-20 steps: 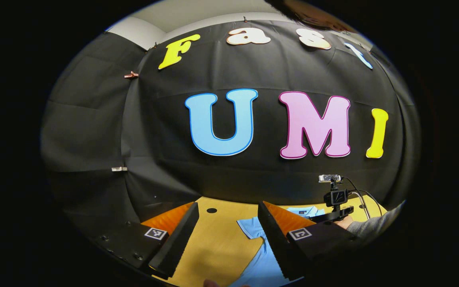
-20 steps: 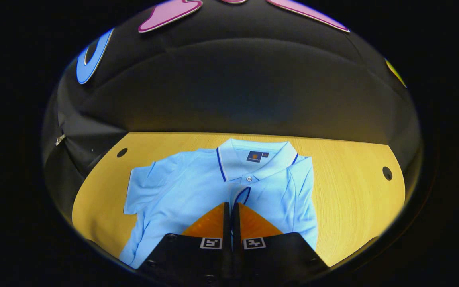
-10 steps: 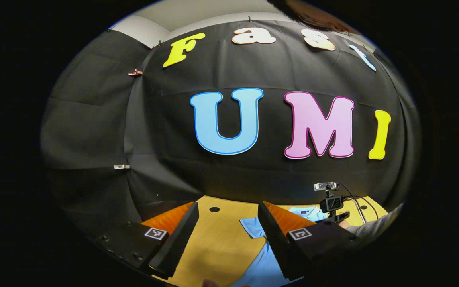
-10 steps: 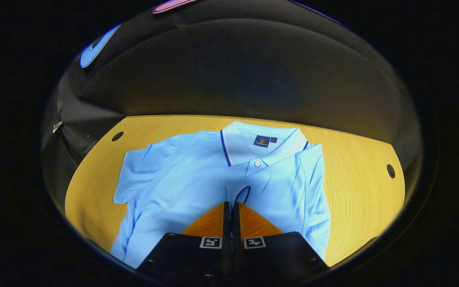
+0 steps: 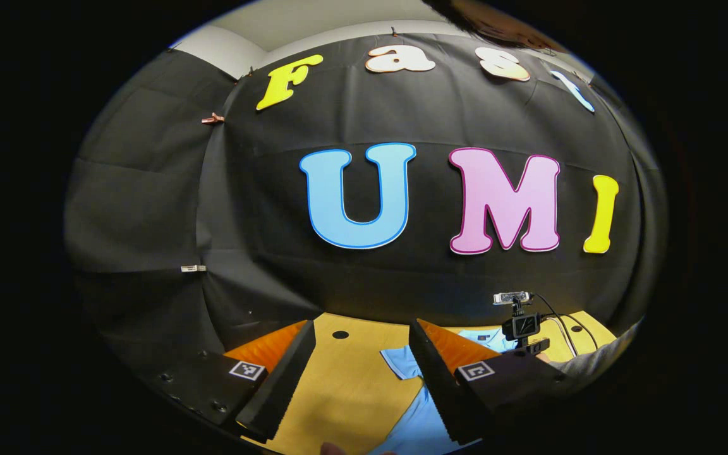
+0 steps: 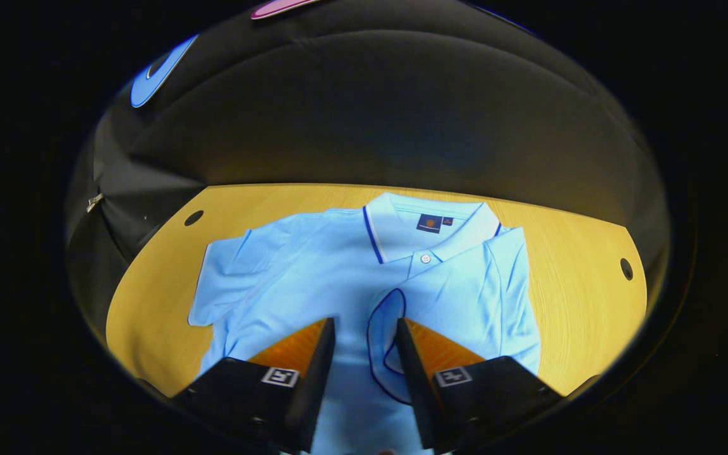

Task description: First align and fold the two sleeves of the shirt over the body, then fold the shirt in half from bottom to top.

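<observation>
A: Which way does the shirt (image 6: 313, 284) lie?

B: Flat on the wooden worktop (image 6: 585, 278), collar (image 6: 430, 227) toward the booth's back cloth, hem toward the camera; its long axis runs away from the right gripper (image 6: 364, 335). One sleeve (image 6: 389, 341) is folded over the chest, its dark-trimmed cuff between the fingers. The other sleeve (image 6: 228, 281) lies spread out to the side.

A: And that gripper's pose?

B: Above the shirt's body, looking down along it. Its fingers are spread apart, released, with nothing gripped.

A: The left gripper (image 5: 361, 373)?

B: Held near level, facing the cloth wall, over bare worktop beside the spread sleeve. Fingers parted, empty. Its view also catches the right gripper's body and a grey sleeve (image 5: 591, 363) of the person farther off.

A: Anything you can't see?

B: The shirt's hem is cut off below, and the fingers cover part of the body.
</observation>
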`<state>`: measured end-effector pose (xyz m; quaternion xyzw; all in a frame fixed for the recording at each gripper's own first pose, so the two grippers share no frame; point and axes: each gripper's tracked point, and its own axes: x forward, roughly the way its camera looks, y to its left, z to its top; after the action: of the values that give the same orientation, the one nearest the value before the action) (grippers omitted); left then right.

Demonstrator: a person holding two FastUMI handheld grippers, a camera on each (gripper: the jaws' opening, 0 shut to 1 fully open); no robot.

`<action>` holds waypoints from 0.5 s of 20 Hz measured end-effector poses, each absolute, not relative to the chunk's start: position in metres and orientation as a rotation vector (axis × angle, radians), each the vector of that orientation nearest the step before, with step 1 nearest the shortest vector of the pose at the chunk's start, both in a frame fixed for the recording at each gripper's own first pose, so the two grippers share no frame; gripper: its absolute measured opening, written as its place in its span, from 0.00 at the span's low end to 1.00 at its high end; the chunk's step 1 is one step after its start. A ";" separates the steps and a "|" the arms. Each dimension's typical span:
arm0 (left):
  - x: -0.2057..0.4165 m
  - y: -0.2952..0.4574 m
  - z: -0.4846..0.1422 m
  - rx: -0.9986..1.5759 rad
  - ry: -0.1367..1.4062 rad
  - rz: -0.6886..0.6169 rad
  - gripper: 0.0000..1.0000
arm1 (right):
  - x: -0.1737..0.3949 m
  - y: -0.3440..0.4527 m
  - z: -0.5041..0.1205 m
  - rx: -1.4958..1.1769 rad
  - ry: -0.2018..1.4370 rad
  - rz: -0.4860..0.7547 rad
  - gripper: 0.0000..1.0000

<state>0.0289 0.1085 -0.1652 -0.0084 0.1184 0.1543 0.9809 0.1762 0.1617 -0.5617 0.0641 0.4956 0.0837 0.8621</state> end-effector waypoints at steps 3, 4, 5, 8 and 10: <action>0.027 0.110 -0.166 -0.020 0.249 0.311 0.95 | 0.185 0.160 -0.552 0.124 0.964 0.163 0.75; 0.026 0.110 -0.165 -0.019 0.250 0.313 0.95 | 0.190 0.160 -0.545 0.145 0.928 0.157 0.77; 0.025 0.111 -0.166 -0.018 0.251 0.315 0.95 | 0.193 0.155 -0.540 0.149 0.903 0.145 0.83; 0.025 0.112 -0.164 -0.019 0.248 0.314 0.95 | 0.205 0.144 -0.511 0.156 0.816 0.131 0.84; 0.028 0.111 -0.162 -0.022 0.243 0.310 0.95 | 0.213 0.136 -0.480 0.160 0.737 0.126 0.84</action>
<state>0.0276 0.1109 -0.1619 -0.0109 0.1209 0.1540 0.9806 0.2128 0.1357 -0.4801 0.0782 0.3595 0.0613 0.9278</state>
